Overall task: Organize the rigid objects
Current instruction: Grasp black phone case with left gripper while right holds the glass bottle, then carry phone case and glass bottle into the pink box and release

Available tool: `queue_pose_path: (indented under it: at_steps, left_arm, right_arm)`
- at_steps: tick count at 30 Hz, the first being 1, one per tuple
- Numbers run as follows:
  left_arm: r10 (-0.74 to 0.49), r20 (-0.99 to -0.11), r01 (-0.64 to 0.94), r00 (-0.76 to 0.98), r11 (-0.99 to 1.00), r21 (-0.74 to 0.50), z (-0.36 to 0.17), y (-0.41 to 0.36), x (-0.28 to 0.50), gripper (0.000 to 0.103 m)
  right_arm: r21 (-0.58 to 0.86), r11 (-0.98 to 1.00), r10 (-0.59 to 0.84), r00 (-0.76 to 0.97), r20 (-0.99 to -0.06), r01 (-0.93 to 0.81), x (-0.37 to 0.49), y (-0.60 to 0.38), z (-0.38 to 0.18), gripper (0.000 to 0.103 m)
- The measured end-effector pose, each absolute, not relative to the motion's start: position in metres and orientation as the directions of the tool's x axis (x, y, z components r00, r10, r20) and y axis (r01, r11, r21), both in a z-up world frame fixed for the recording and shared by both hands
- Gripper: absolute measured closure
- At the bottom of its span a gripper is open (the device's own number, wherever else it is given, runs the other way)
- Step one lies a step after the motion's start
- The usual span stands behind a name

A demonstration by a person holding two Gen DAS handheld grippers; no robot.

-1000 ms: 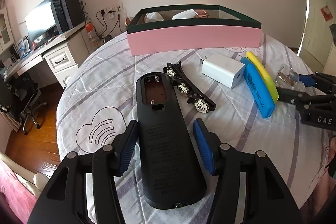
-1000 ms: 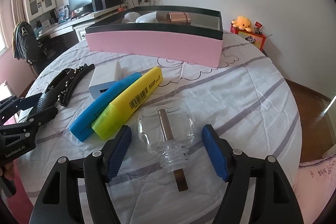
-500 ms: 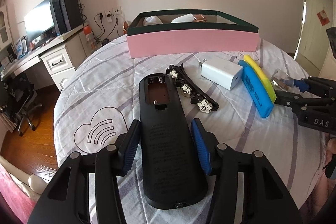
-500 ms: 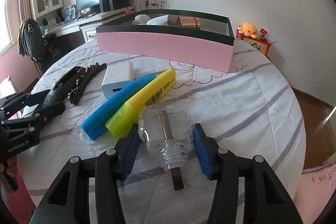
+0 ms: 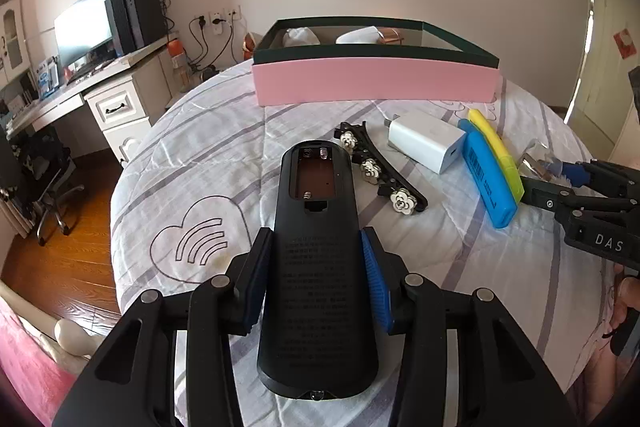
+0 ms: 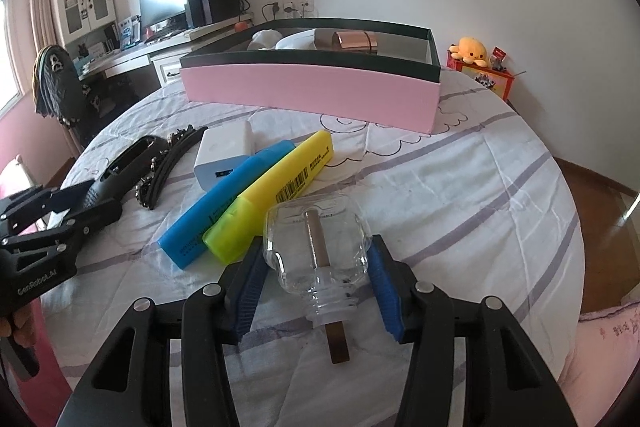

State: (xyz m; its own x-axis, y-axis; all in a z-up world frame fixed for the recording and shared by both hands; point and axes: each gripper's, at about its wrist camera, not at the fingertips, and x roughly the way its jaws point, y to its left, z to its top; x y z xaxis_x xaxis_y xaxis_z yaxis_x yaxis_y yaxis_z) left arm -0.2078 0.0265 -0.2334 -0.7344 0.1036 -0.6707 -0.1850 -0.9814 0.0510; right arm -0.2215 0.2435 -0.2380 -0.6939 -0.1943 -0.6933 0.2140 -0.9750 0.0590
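Note:
A black remote control [image 5: 320, 307] lies back-up on the bedspread, its battery bay uncovered. My left gripper [image 5: 316, 243] is closing, and its blue pads touch both long sides of the remote. A clear glass bottle [image 6: 316, 227] lies on its side with a brown stick through the neck. My right gripper [image 6: 316, 251] is shut on it, a pad on each flank. The pink box [image 6: 312, 87] with a dark green rim stands at the far side and holds several items.
Between the grippers lie a blue highlighter [image 6: 224, 203], a yellow highlighter [image 6: 280, 183], a white charger [image 6: 224, 151] and a black flowered hair clip [image 5: 380, 167]. The striped bedspread [image 6: 460, 187] drops off at its round edge. A desk with a monitor [image 5: 84, 27] stands at the left.
Both grippers have narrowed: the left pads came in against the remote's sides and the right pads closed onto the bottle. Neither hand has shifted.

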Motion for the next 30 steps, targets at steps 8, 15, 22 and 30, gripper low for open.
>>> queue_pose_path:
  at_steps: [8, 15, 22, 30]
  left_arm:
    - [0.109, -0.659, -0.196, -0.744, -0.979, 0.06, -0.223, 0.027, -0.204, 0.059]
    - [0.123, -0.633, -0.216, -0.764, -0.974, 0.071, -0.207, 0.033, -0.202, 0.059]
    - [0.148, -0.585, -0.239, -0.797, -0.968, 0.081, -0.181, 0.042, -0.205, 0.059]
    - [0.229, -0.534, -0.31, -0.814, -0.948, 0.066, -0.142, 0.058, -0.228, 0.059]
  right_arm:
    - [0.095, -0.969, -0.229, -0.692, -0.685, 0.227, -0.218, 0.242, -0.229, 0.052]
    - [0.092, -0.966, -0.241, -0.716, -0.655, 0.241, -0.212, 0.239, -0.211, 0.052]
    - [0.084, -0.962, -0.254, -0.747, -0.615, 0.259, -0.213, 0.237, -0.185, 0.052]
    - [0.067, -0.962, -0.257, -0.787, -0.561, 0.266, -0.233, 0.245, -0.147, 0.052]
